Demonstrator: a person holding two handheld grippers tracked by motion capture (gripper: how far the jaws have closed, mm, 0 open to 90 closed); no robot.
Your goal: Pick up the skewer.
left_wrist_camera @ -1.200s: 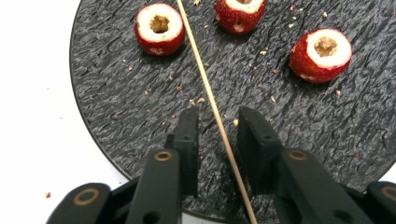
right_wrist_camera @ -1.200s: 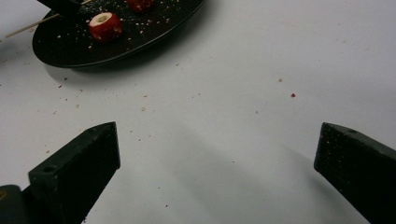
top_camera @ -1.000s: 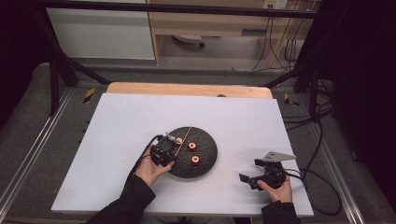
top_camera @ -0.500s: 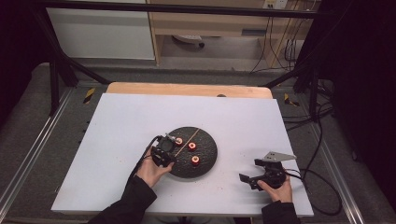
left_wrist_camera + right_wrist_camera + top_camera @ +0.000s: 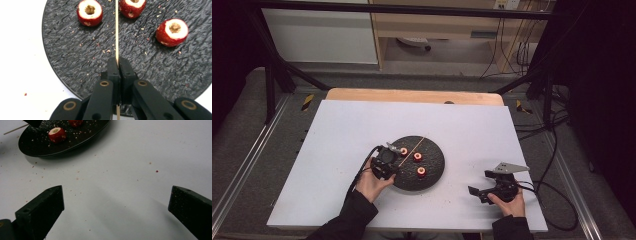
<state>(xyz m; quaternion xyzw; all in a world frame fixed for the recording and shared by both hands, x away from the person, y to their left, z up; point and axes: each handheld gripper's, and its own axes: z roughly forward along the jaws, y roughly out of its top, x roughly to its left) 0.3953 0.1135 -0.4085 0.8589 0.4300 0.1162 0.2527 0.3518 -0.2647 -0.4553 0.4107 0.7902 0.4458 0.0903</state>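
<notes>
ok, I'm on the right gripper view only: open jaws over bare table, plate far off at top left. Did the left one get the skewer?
Observer: Yes. The left gripper is shut on the wooden skewer, which runs straight out between its jaws across the plate.
Operator: How many fruit pieces? I make out two.
Observer: Three cored red pieces; the nearest to the left gripper is at.
Operator: Any on the skewer yet?
Observer: No, the skewer is bare; it passes between two pieces without piercing them.
Operator: Where's the right gripper relative to the plate?
Observer: The right gripper sits off the plate's right side, near the table's front edge.
</notes>
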